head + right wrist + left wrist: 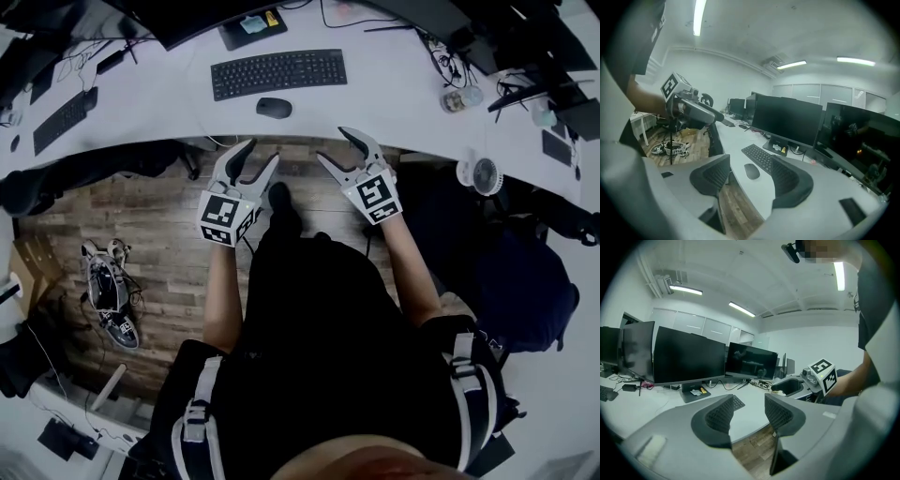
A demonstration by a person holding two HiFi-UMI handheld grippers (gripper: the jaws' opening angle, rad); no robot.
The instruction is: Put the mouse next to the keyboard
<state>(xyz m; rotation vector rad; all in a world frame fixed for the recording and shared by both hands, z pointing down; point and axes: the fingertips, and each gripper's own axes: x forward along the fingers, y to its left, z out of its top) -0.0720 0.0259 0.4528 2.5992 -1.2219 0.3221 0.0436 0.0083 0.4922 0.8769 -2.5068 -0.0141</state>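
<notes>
A dark mouse (274, 108) lies on the white desk (394, 103), just in front of the black keyboard (278, 73). In the right gripper view the mouse (751, 171) shows between the jaws, still some way ahead, with the keyboard (759, 157) behind it. My left gripper (257, 157) and right gripper (335, 146) hover side by side at the desk's near edge, above the wooden floor. Both stand open with nothing between their fingers. In the left gripper view the left gripper (747, 413) faces the desk edge and the right gripper (806, 383) shows to its right.
Black monitors (689, 357) stand along the back of the desk, one on a stand (253, 28). A second keyboard (64, 117) lies far left, cables and a small fan (480, 175) at the right. Shoes (111, 300) lie on the floor.
</notes>
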